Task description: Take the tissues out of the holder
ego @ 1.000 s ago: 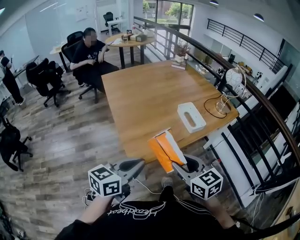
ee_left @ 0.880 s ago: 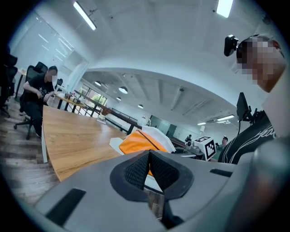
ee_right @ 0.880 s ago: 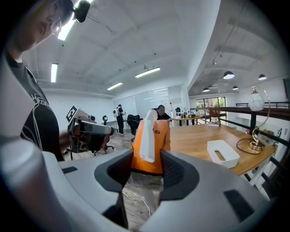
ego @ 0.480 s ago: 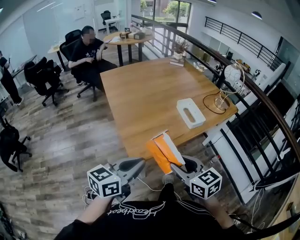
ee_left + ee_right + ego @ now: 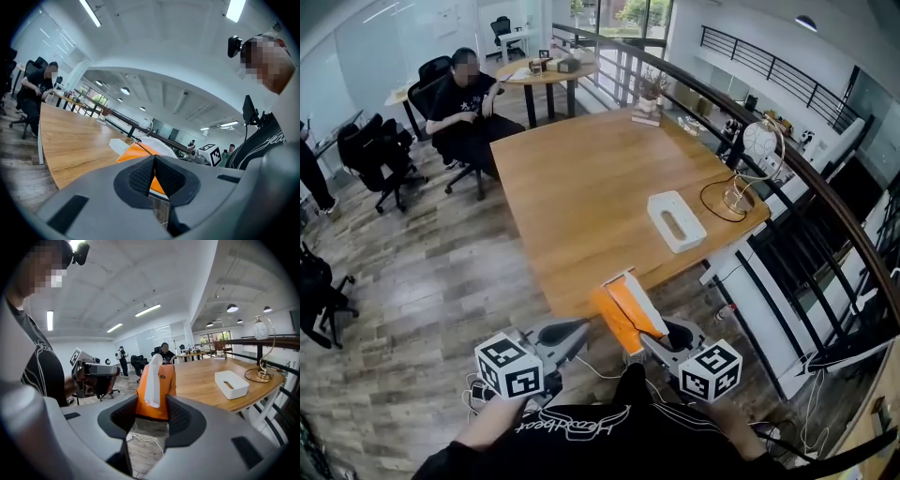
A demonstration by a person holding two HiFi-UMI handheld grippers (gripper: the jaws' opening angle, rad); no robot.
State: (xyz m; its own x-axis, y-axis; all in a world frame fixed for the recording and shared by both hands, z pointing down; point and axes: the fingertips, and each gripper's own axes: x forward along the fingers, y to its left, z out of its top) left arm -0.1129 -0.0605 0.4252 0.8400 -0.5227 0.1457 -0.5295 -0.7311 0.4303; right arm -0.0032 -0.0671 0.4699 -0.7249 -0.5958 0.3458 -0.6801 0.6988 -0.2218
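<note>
Extraction looks done — your right gripper (image 5: 151,411) pinches the orange tissue pack (image 5: 623,314) well apart from the holder (image 5: 676,220) (left gripper (image 5: 153,161) pressed together, empty); next, likely a gentle set-down.

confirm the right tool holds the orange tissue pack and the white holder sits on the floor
Wrong on one point: the white holder sits on the wooden table, not the floor, as the head view shows. The right tool does hold the orange tissue pack.

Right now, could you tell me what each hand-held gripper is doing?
Left hand-held gripper: closed, empty.
Right hand-held gripper: closed on the orange tissue pack.
</note>
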